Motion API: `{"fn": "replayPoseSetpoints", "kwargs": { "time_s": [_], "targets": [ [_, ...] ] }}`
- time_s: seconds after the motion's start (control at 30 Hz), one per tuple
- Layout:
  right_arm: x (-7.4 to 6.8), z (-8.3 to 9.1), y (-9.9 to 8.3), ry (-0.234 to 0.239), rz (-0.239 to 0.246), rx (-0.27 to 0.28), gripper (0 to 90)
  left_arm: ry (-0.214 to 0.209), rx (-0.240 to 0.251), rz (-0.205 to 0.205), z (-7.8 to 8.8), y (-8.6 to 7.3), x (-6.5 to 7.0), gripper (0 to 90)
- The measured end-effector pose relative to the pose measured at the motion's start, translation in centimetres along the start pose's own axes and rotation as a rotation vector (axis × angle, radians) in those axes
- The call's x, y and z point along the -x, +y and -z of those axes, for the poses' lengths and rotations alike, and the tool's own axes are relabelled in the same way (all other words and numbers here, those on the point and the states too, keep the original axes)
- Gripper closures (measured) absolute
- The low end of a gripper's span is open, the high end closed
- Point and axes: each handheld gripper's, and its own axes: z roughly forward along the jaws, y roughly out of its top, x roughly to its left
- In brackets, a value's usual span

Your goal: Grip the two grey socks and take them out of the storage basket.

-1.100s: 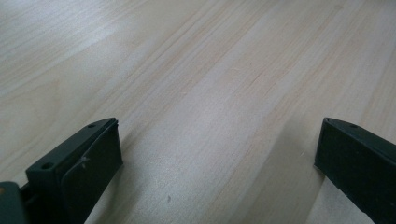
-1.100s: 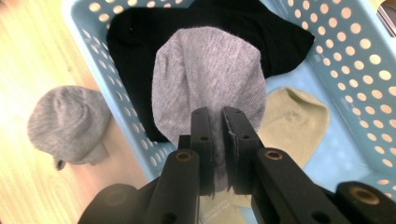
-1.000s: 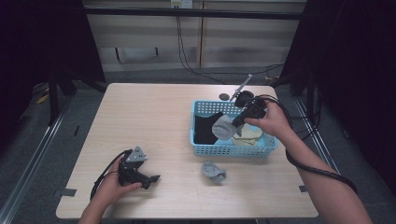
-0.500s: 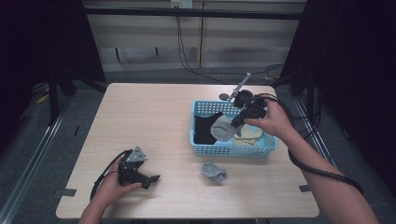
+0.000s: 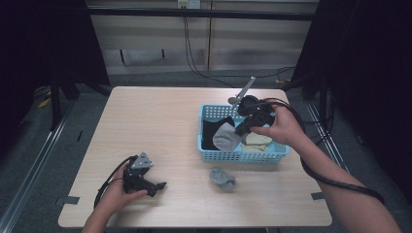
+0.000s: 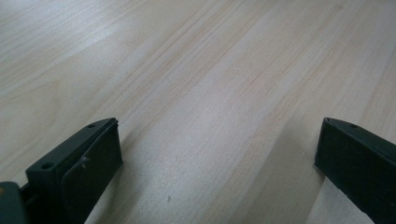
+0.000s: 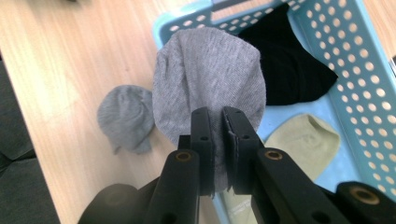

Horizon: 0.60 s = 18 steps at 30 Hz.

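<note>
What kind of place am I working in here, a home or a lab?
Most likely a lab or recording setup, not a home: a bare wooden table ringed by dark curtains, cables trailing down the back wall, and a blue basket of socks as the only props.

counter: pale wood-grain top, smooth, satin sheen, fine straight streaks running along it in the left gripper view. basket: light blue moulded plastic, walls pierced with rows of round holes, slightly glossy. grey sock: soft knit cloth, matt, fine ribbed weave, creased where pinched. second grey sock: same knit, crumpled. black sock: matt dark cloth. beige sock: matt cloth. fingers: black hard plastic, matt, with brass-coloured screws.
</note>
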Motion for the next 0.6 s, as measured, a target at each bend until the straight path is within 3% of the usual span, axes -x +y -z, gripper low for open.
{"fn": "replayPoseSetpoints", "kwargs": {
  "time_s": [0.6],
  "targets": [
    [-3.9, -0.7, 1.3, 0.072, 0.103, 0.042, 83.1, 0.001, -0.002, 0.003, 0.0, 0.0, 0.0, 0.0]
  ]
}}
